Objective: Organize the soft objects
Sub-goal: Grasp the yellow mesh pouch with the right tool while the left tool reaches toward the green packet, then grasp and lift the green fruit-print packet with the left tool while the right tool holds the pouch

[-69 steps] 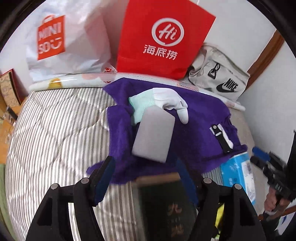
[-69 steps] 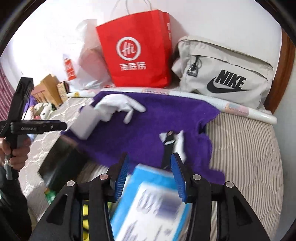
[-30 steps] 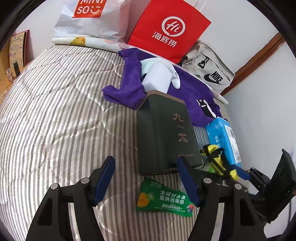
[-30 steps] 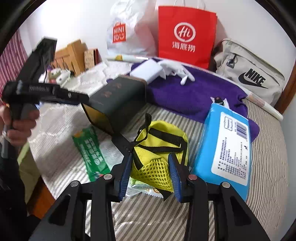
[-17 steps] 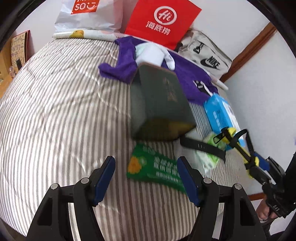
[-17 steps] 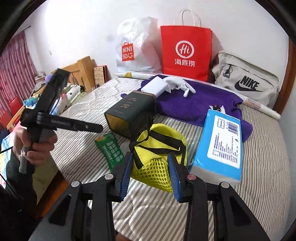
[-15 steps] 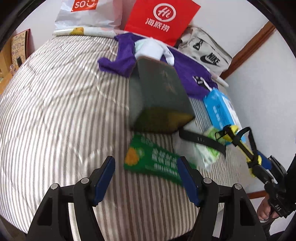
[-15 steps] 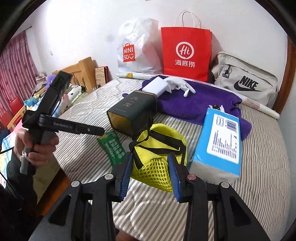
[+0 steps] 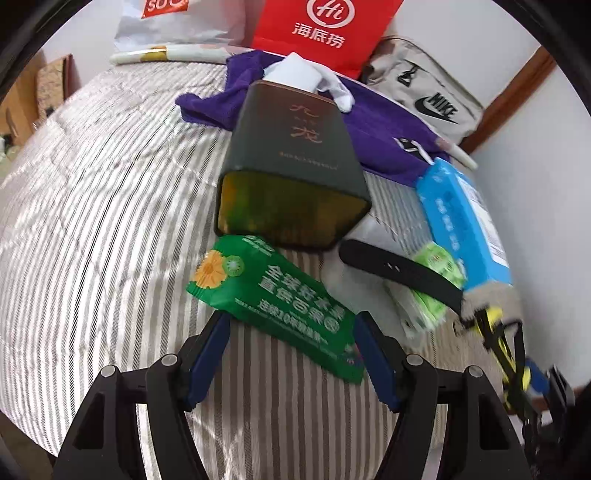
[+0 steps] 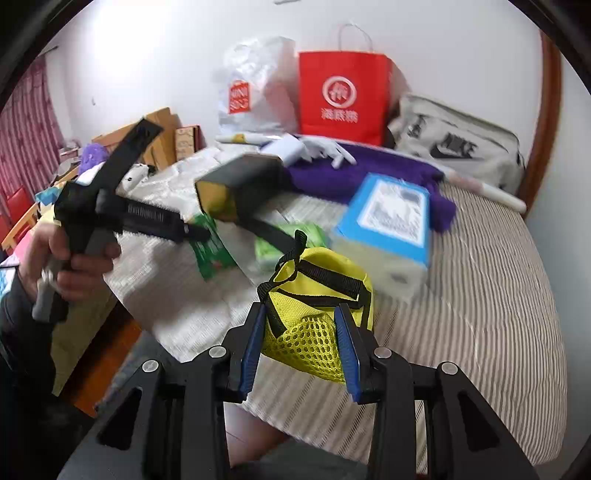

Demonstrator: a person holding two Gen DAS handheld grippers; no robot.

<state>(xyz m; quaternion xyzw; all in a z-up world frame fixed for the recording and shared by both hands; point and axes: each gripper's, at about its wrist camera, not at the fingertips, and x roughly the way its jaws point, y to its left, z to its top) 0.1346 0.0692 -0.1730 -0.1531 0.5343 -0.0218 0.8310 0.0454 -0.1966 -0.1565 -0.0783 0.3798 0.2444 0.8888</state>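
My right gripper (image 10: 300, 347) is shut on a yellow mesh bag (image 10: 319, 314) with black straps and holds it lifted at the bed's near edge. My left gripper (image 9: 291, 354) is open and empty, its fingers straddling the near end of a flat green packet (image 9: 273, 295) on the striped bed; touching cannot be told. A purple towel (image 9: 380, 125) lies at the far side with a white glove (image 9: 332, 86) and a pale pouch (image 9: 291, 75) on it. The left gripper also shows in the right wrist view (image 10: 192, 230), above the green packet (image 10: 212, 249).
A dark green tin box (image 9: 291, 162) lies just beyond the packet. A blue tissue pack (image 9: 463, 225), a small green tissue pack (image 9: 432, 280) and a black strap (image 9: 399, 271) lie to the right. A red paper bag (image 9: 321, 29), white plastic bag (image 10: 255, 88) and grey Nike bag (image 9: 424, 96) stand by the wall.
My left gripper has come down close over the green packet. My right gripper has pulled back and up with the yellow bag, toward the bed's near edge.
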